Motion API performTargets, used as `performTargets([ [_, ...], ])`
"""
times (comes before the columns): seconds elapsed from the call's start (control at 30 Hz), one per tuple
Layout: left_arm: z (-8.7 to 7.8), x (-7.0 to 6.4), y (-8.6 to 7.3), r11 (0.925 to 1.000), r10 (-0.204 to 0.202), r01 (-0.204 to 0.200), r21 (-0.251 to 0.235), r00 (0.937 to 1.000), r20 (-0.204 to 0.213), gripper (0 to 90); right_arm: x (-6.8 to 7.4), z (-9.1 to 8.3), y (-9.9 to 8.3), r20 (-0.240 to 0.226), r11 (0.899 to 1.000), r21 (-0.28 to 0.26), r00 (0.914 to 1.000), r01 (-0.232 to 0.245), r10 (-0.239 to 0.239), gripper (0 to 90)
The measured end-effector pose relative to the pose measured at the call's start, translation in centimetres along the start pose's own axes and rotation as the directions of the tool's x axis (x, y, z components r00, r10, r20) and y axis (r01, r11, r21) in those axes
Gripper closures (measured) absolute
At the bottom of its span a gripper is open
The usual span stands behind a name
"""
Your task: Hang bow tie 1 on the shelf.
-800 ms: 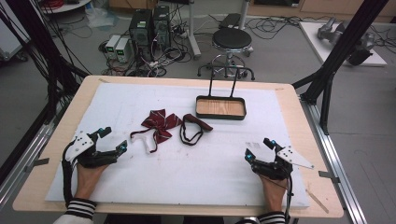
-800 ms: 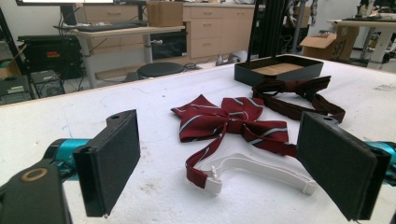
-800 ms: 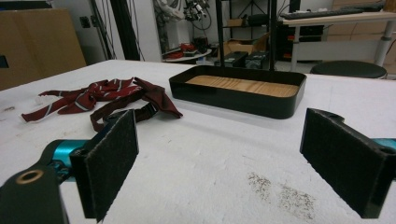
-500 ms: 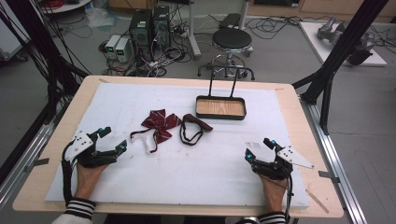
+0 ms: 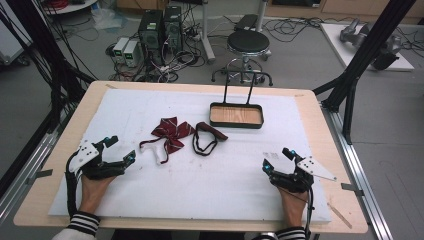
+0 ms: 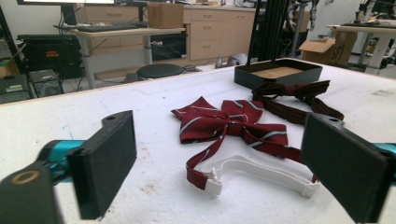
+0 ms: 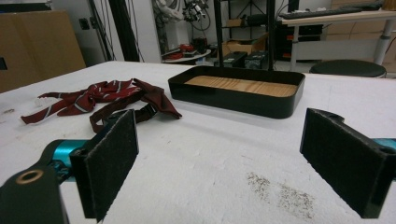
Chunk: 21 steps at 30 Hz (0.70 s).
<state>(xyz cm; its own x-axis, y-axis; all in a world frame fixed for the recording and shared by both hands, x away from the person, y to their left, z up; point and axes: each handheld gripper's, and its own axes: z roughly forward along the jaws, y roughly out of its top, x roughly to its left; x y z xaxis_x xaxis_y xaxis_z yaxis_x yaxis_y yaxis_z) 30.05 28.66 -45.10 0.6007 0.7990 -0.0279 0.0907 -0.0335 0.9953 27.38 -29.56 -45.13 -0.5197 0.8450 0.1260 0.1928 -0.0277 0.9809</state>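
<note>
The work looks to be at its very start: both grippers are resting on the white table cover [image 5: 240, 175] with nothing in them, and the likely job is getting the bow ties into the black tray [image 5: 236, 116]. The left gripper [image 5: 118, 149] is sitting at the near left, jaws wide apart, pointing toward the striped red bow tie [image 5: 170, 132], which is lying flat near it with its white clip strap [image 6: 261, 175] nearest. The right gripper [image 5: 277, 159] is waiting at the near right, jaws apart, well away from the dark bow tie [image 5: 206, 136]. Next, the left hand probably needs to advance and pinch the cloth
</note>
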Motion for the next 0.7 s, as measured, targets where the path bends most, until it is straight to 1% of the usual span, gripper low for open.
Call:
performTargets([
  [0.07, -0.1, 0.1, 0.1, 1.0000, -0.001, 0.001, 0.003, 1.0000, -0.002, 9.8, 0.0, 0.0, 0.0, 0.000, 1.000, 0.000, 1.0000, 0.001, -0.001, 10.7],
  [0.1, -0.1, 0.1, 0.1, 1.0000, -0.007, 0.007, 0.002, 1.0000, 0.005, 9.8, 0.0, 0.0, 0.0, -0.001, 1.000, 0.000, 1.0000, 0.001, -0.001, 10.7],
  [0.2, -0.1, 0.1, 0.4, 0.9999, 0.000, 0.000, 0.012, 1.0000, 0.006, 8.8, 0.0, 0.0, 0.0, -0.002, 1.000, -0.001, 1.0000, 0.002, -0.002, 10.7],
  [0.33, -0.1, 0.2, 1.4, 0.9990, 0.039, -0.039, 0.023, 0.9990, 0.021, 8.7, 0.0, 0.0, 0.0, -0.004, 1.000, 0.000, 1.0000, 0.004, -0.004, 10.7],
  [0.5, 0.3, 0.3, 2.9, 0.9967, 0.060, -0.063, 0.052, 0.9973, 0.042, 8.5, 0.0, 0.0, 0.0, -0.004, 1.000, -0.001, 1.0000, 0.006, -0.006, 10.7],
  [0.6, 0.7, 0.3, 3.7, 0.9939, 0.074, -0.079, 0.077, 0.9954, 0.061, 8.4, 0.0, 0.0, 0.0, -0.004, 1.000, 0.000, 1.0000, 0.005, -0.005, 10.7],
  [0.7, 1.2, 0.2, 4.6, 0.9891, 0.095, -0.103, 0.105, 0.9927, 0.075, 8.4, 0.0, 0.0, 0.0, -0.004, 1.000, -0.001, 1.0000, 0.003, -0.003, 10.7],
])
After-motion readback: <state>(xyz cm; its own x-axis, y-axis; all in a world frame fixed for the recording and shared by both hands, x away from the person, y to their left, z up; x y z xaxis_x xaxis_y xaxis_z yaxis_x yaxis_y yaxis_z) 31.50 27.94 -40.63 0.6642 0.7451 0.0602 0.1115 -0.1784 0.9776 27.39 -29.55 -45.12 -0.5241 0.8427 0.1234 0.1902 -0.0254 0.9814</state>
